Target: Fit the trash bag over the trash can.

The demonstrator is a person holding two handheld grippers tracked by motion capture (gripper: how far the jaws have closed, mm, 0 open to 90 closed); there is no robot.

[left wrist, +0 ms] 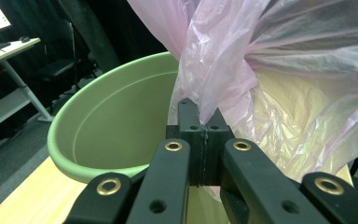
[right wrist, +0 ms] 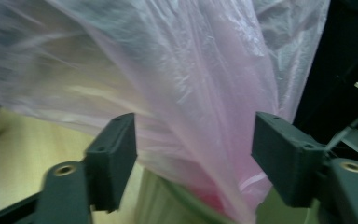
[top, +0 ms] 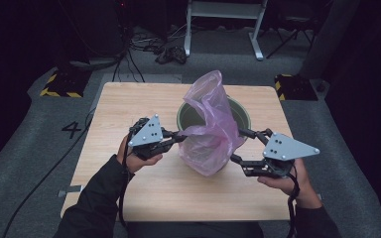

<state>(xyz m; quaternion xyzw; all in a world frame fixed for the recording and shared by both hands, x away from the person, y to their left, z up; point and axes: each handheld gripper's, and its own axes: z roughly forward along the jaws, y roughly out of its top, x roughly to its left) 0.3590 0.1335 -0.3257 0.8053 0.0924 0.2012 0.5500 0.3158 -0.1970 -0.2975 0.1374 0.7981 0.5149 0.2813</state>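
Two grippers w/ us at the table, one per hand. Our left gripper (top: pixel 182 137) is clamped tight: in the left gripper view its black jaws meet w/ a bunched fold of the pink plastic bag (left wrist: pixel 223 79) pinched between them, right at the near edge of the green bin (left wrist: pixel 112 126). In the high view that gripper sits at the bin's left side, grey three-cornered plate on top, our left hand (top: pixel 138 157) wrapped round the body, dark sleeve trailing to the bottom edge.

Our right gripper (top: pixel 242 145) stands w/ jaws apart. In the right gripper view the two black pads sit well clear of each other; bag film hangs in the gap btwn them, but neither pad presses on it, so no grip there. From the high view it's at the bin's right side, one jaw up near the rim, the other lower by the bag's belly, our right hand (top: pixel 283 178) behind it.

Bag itself: thin, see-through pink, draped over the bin's front half, part of it standing up above the rim, the rest slumping down the front wall toward the wooden table (top: pixel 129 99). Bin is round, pale green, upright, roughly mid-table, a bit toward the far side; its inside shows bare on the left.

Further out: grey floor (top: pixel 25 144), a painted 4 (top: pixel 72 129) left of the table, cables (top: pixel 144 44) beyond it.
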